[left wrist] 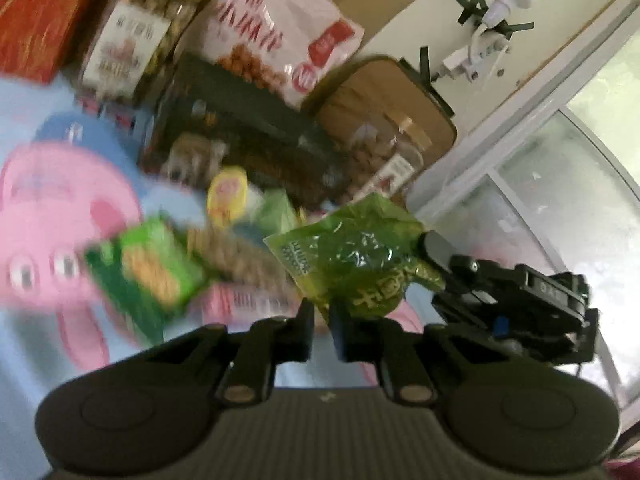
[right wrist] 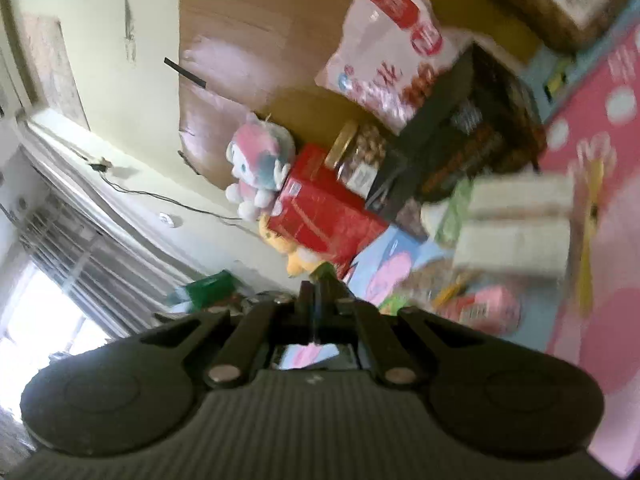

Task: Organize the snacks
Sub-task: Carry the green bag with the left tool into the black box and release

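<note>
Nearest you in the left wrist view, your left gripper (left wrist: 320, 320) has its jaws almost together with only a thin slit between them, and nothing shows in that slit. Just right of centre, the green snack packet (left wrist: 356, 256) hangs in the air, pinched at its right edge by your right gripper (left wrist: 434, 250), which reaches in from the right side of the frame. In the right wrist view that right gripper's jaws stand pressed close, with a sliver of green at their tips.

You look to be mid-carry with one packet, so the next move calls for choosing its spot among the stacked goods and lowering it there before letting go. Blur hides where that spot is.

Lower left lie loose snacks on the cartoon mat (left wrist: 60, 208): one green biscuit pack (left wrist: 148, 276), one pink pack (left wrist: 244, 300), one yellow round item (left wrist: 228, 196).

Farther up the frame stand one dark box (left wrist: 240, 140), two clear jars, (left wrist: 136, 44) and (left wrist: 384, 152), one large pink-white bag (left wrist: 276, 36), and one red box (left wrist: 44, 16) in the upper left corner.
</note>
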Action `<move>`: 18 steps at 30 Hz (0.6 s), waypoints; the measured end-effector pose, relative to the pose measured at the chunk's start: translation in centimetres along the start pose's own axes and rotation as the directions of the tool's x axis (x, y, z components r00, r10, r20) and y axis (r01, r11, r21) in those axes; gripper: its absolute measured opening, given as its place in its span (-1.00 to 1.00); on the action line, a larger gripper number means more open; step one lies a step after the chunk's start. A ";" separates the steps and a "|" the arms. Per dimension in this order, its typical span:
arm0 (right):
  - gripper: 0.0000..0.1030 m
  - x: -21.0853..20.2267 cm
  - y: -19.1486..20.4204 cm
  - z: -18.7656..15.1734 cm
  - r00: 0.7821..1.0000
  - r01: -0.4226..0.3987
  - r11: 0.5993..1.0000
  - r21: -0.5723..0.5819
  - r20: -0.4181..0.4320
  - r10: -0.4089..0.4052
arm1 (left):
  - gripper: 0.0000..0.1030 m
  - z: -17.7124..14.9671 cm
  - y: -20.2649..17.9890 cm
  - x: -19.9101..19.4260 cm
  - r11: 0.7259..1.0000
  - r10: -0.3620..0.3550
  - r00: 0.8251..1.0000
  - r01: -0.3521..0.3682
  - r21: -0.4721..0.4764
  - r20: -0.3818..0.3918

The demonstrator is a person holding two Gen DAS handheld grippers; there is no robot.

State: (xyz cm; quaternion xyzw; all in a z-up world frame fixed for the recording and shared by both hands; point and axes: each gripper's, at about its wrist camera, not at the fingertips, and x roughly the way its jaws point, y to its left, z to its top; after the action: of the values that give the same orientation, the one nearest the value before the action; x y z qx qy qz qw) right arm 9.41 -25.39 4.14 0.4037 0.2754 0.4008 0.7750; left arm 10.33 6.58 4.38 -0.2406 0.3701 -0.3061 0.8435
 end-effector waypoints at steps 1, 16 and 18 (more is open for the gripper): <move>-0.94 0.3 0.4 0.5 1.000 0.022 0.999 -0.036 0.009 -0.022 | -0.83 1.1 -0.3 0.2 0.999 0.023 1.000 -0.023 0.022 0.016; -0.34 7.3 0.9 5.8 0.875 0.481 0.756 -0.444 0.299 -0.381 | -0.46 11.2 -0.1 6.3 0.954 0.285 0.949 -0.295 0.060 0.131; -0.33 5.4 0.9 5.1 0.890 0.448 0.774 -0.447 0.303 -0.340 | -0.42 9.8 -0.4 5.2 0.959 0.258 0.954 -0.272 0.076 0.154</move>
State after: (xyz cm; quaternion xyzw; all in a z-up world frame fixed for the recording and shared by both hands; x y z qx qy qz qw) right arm 15.67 -22.57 7.02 0.1579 0.1580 0.2426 0.9441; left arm 20.61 4.40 8.15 -0.1692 0.3224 -0.1896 0.9119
